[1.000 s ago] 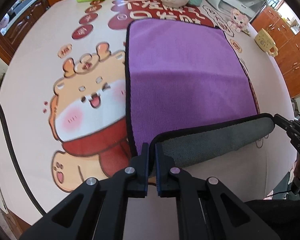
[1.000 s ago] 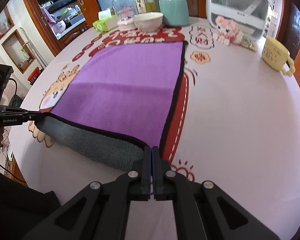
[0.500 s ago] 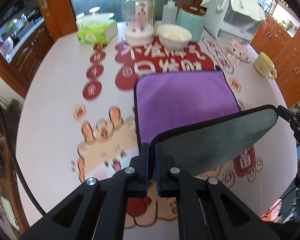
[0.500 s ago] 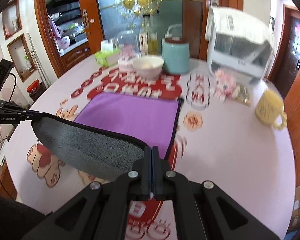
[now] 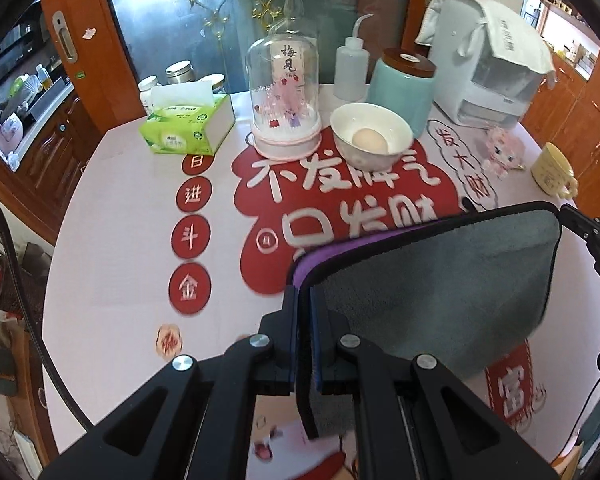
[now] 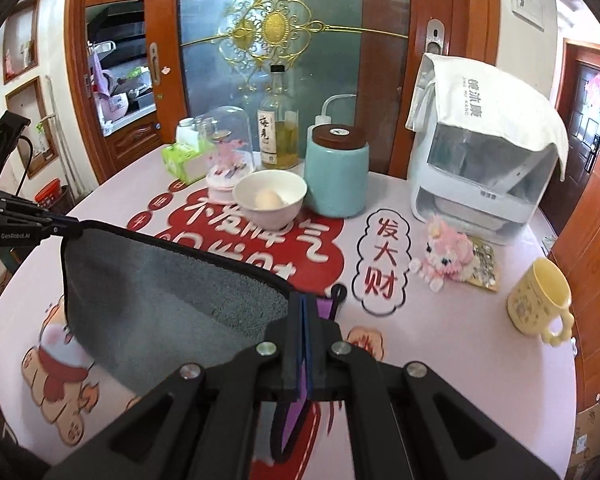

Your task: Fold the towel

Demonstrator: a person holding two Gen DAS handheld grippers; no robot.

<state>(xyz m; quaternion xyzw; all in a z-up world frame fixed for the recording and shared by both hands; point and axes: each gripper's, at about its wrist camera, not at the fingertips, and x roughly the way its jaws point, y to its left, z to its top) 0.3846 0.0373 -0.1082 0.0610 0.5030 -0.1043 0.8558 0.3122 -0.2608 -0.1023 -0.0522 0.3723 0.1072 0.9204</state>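
The towel (image 5: 432, 292) is purple on one face, grey on the other, with a black hem. Its near edge is lifted and carried over toward the far edge, so the grey underside faces me and only a thin purple strip (image 5: 320, 258) shows. My left gripper (image 5: 304, 304) is shut on the towel's near-left corner. My right gripper (image 6: 303, 308) is shut on the near-right corner; the grey side (image 6: 160, 296) stretches left to the other gripper (image 6: 40, 228). The right gripper also shows in the left wrist view (image 5: 588, 232).
The round table (image 5: 120, 240) has a pink and red printed cover. At the back stand a tissue box (image 5: 188, 126), glass dome (image 5: 285, 96), bowl with an egg (image 5: 370, 134), teal jar (image 5: 404, 88) and white appliance (image 5: 488, 64). A plush toy (image 6: 446, 256) and yellow mug (image 6: 538, 300) sit right.
Both grippers have lifted the towel's near edge higher and carried it forward over the purple face. The grey underside now covers nearly all of the purple.
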